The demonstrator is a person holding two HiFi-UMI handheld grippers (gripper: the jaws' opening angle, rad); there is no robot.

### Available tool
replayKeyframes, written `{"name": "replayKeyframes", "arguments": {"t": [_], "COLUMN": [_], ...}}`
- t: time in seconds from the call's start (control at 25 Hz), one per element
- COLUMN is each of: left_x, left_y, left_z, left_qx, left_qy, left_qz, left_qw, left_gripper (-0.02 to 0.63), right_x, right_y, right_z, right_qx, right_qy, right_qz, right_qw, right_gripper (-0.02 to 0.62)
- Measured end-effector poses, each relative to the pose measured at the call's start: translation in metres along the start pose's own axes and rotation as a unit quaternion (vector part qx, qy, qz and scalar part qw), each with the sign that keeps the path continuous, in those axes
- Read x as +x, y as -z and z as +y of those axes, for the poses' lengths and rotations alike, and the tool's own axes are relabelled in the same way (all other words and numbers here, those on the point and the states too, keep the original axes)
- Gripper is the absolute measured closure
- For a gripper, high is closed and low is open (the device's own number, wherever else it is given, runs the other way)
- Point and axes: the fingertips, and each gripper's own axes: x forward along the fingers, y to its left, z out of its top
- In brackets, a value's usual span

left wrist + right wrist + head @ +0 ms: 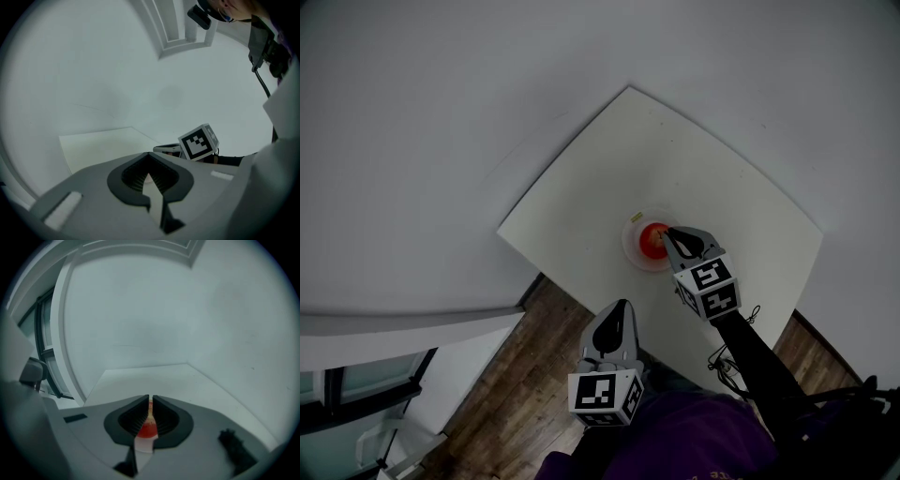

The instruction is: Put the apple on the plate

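While you look down through the head view, the apple (653, 240) sits on the plate (634, 253), which lies near the middle of the pale counter (703, 169). Your right claw (668, 232) reaches in from the near side, its tip right at the apple's edge, with the marker cube (709, 286) behind it. Your left claw (622, 306) hangs off the counter's near edge, over the wooden floor (511, 398), well apart from the plate. From the left gripper view, the left claw (149, 154) has its jaws drawn together at the tips with nothing between them; past it you see a corner of the counter (98, 147) and the cube of your other gripper (199, 141). From the right gripper view, the right claw (151, 398) is narrowed to a thin slit, its ribbed pads almost meeting. Through that slit you see the red apple (149, 428) lying beyond the jaws rather than gripped by them, with the pale plate (145, 445) under it and the counter (154, 378) stretching towards the wall.
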Motion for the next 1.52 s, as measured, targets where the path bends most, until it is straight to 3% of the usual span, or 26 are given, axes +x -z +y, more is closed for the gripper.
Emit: {"name": "replayKeyframes", "arguments": {"t": [0.72, 1.52], "left_x": [-0.012, -0.037], "left_y": [-0.002, -0.008], "left_z": [-0.039, -0.073], "left_qx": [0.028, 0.045], "left_qy": [0.019, 0.014], "left_qz": [-0.022, -0.052], "left_qw": [0.9992, 0.9976], "left_gripper": [0.598, 0.598], "right_x": [-0.08, -0.14], "right_y": [-0.012, -0.008], "right_z": [0.0, -0.004], "right_qx": [0.011, -0.015], "right_qy": [0.014, 0.03], "right_qz": [-0.065, -0.084], "right_qw": [0.998, 0.996], "right_gripper": [0.584, 0.584]}}
